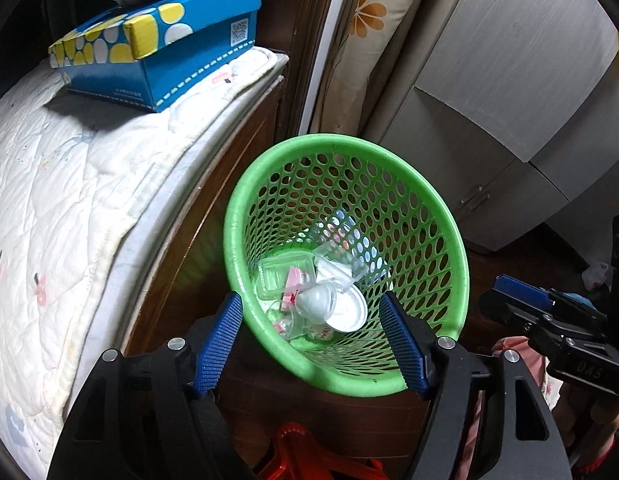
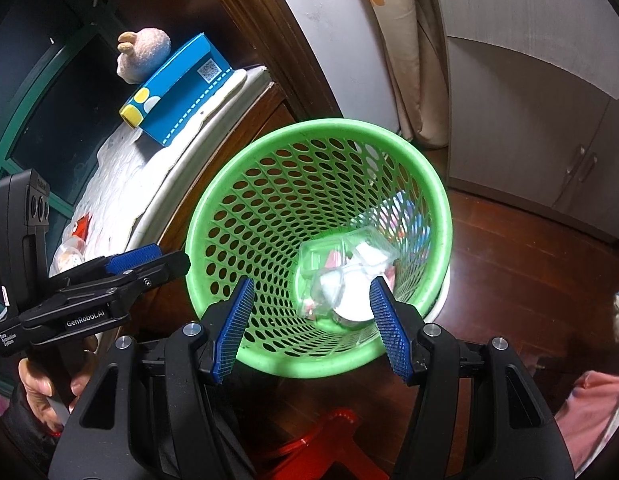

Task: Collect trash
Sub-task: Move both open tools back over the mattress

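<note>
A green perforated waste basket [image 1: 437, 216] stands on the dark wood floor beside the bed; it also shows in the right wrist view [image 2: 237, 184]. At its bottom lies trash [image 1: 321, 292]: clear plastic trays, a white lid, pink wrappers, which the right wrist view also shows [image 2: 341, 276]. My left gripper [image 1: 311, 342] is open and empty above the basket's near rim. My right gripper [image 2: 311, 324] is open and empty over the basket. The right gripper shows at the right of the left view [image 1: 521, 300]; the left one shows at the left of the right view [image 2: 149, 260].
A white quilted mattress [image 1: 69, 184] on a dark wood frame lies to the left, with a blue spotted tissue box [image 1: 157, 44] and a plush toy [image 2: 143, 54] on it. Grey cabinets [image 1: 509, 92] and a floral curtain [image 1: 365, 32] stand behind. A red object [image 2: 329, 440] lies on the floor below.
</note>
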`<state>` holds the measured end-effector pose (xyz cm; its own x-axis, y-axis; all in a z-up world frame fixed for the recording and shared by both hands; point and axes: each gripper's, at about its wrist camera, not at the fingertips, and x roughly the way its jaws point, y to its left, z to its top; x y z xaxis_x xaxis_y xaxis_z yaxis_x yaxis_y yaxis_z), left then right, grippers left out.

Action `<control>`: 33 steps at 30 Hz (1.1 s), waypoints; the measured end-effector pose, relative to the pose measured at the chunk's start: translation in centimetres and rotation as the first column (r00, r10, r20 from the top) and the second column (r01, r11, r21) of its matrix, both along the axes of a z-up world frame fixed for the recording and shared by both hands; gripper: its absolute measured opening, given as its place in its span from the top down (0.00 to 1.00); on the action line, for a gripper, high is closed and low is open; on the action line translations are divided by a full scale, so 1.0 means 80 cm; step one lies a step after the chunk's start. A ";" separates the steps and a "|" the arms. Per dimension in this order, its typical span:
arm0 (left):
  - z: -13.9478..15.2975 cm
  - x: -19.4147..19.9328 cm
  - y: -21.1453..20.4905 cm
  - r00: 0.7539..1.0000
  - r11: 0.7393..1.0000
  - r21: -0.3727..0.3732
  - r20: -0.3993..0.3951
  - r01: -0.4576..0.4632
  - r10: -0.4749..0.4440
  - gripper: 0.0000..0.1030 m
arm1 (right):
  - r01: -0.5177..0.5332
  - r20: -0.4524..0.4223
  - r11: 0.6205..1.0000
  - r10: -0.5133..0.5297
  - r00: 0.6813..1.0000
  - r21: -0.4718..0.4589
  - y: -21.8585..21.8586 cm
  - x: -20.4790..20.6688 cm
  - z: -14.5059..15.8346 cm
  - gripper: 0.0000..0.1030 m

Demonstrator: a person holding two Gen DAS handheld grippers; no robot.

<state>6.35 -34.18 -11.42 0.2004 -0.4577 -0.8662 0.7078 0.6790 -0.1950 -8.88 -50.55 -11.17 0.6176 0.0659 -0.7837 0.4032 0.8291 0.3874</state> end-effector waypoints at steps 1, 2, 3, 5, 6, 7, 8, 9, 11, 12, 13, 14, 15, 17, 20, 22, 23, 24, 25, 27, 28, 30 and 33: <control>0.002 -0.001 0.006 1.000 1.000 -0.002 0.001 -0.007 0.007 0.34 | -0.003 0.004 1.000 0.003 1.000 0.002 0.002 0.000 0.002 0.41; 0.005 0.000 0.011 1.000 1.000 -0.004 0.004 -0.015 0.015 0.34 | -0.006 0.007 1.000 0.006 1.000 0.001 0.004 0.001 0.004 0.37; 0.007 0.000 0.015 1.000 1.000 -0.004 0.009 -0.023 0.023 0.34 | -0.009 0.010 1.000 0.009 1.000 -0.004 0.007 0.001 0.006 0.36; 0.012 0.000 0.028 0.999 0.999 -0.006 0.024 -0.038 0.038 0.34 | -0.023 0.016 1.000 0.023 1.000 -0.010 0.014 0.003 0.011 0.36; 0.015 -0.001 0.036 0.998 0.999 -0.004 0.036 -0.049 0.049 0.34 | -0.029 0.020 1.000 0.029 0.999 -0.013 0.018 0.005 0.013 0.36; 0.017 0.000 0.043 0.997 0.998 -0.004 0.043 -0.059 0.059 0.34 | -0.034 0.023 0.999 0.034 0.999 -0.014 0.022 0.007 0.015 0.36; 0.020 0.000 0.052 0.997 0.998 -0.010 0.045 -0.069 0.069 0.34 | -0.041 0.026 0.999 0.042 0.999 -0.013 0.026 0.009 0.017 0.36; 0.023 0.001 0.060 0.996 0.997 -0.015 0.046 -0.080 0.081 0.34 | -0.052 0.031 0.999 0.052 0.998 -0.016 0.031 0.011 0.019 0.36; 0.029 0.003 0.076 0.993 0.994 -0.019 0.058 -0.104 0.105 0.34 | -0.073 0.037 0.997 0.073 0.997 -0.019 0.042 0.016 0.023 0.35; 0.033 0.004 0.084 0.991 0.993 -0.020 0.070 -0.116 0.117 0.34 | -0.084 0.038 0.996 0.085 0.996 -0.019 0.047 0.019 0.024 0.34; 0.036 0.004 0.092 0.988 0.992 -0.021 0.082 -0.127 0.128 0.34 | -0.094 0.040 0.995 0.095 0.995 -0.022 0.052 0.022 0.026 0.32; 0.040 0.004 0.101 0.986 0.990 -0.025 0.091 -0.139 0.140 0.34 | -0.104 0.041 0.994 0.105 0.994 -0.025 0.058 0.025 0.027 0.31; 0.042 0.004 0.109 0.983 0.988 -0.028 0.099 -0.150 0.152 0.34 | -0.116 0.043 0.993 0.117 0.992 -0.028 0.064 0.029 0.028 0.31; 0.050 0.004 0.128 0.977 0.984 -0.029 0.120 -0.174 0.177 0.33 | -0.138 0.047 0.990 0.139 0.989 -0.027 0.076 0.037 0.030 0.31; 0.059 0.007 0.153 0.965 0.976 -0.037 0.147 -0.215 0.218 0.31 | -0.171 0.050 0.985 0.173 0.984 -0.030 0.093 0.049 0.033 0.31; 0.063 0.009 0.171 0.954 0.968 -0.040 0.160 -0.248 0.252 0.26 | -0.198 0.053 0.980 0.199 0.979 -0.028 0.106 0.058 0.035 0.30; 0.065 0.009 0.180 0.949 0.964 -0.042 0.168 -0.264 0.267 0.26 | -0.209 0.055 0.977 0.210 0.976 -0.029 0.111 0.061 0.036 0.30; 0.066 0.010 0.189 0.944 0.959 -0.043 0.174 -0.278 0.282 0.26 | -0.221 0.055 0.975 0.222 0.973 -0.033 0.118 0.066 0.037 0.29; 0.068 0.010 0.197 0.938 0.955 -0.044 0.179 -0.292 0.295 0.26 | -0.232 0.055 0.972 0.234 0.971 -0.035 0.124 0.070 0.037 0.28; 0.070 0.013 0.216 0.926 0.945 -0.043 0.189 -0.324 0.326 0.25 | -0.257 0.058 0.966 0.259 0.964 -0.037 0.137 0.077 0.039 0.28; 0.072 0.016 0.225 0.920 0.940 -0.045 0.191 -0.340 0.342 0.24 | -0.268 0.058 0.963 0.270 0.961 -0.039 0.142 0.080 0.039 0.27; 0.074 0.020 0.246 0.906 0.926 -0.049 0.196 -0.373 0.375 0.24 | -0.289 0.059 0.957 0.291 0.955 -0.041 0.155 0.088 0.040 0.27; 0.079 0.022 0.277 0.876 0.904 -0.050 0.230 -0.424 0.424 0.24 | -0.319 0.062 0.947 0.321 0.945 -0.042 0.172 0.098 0.042 0.27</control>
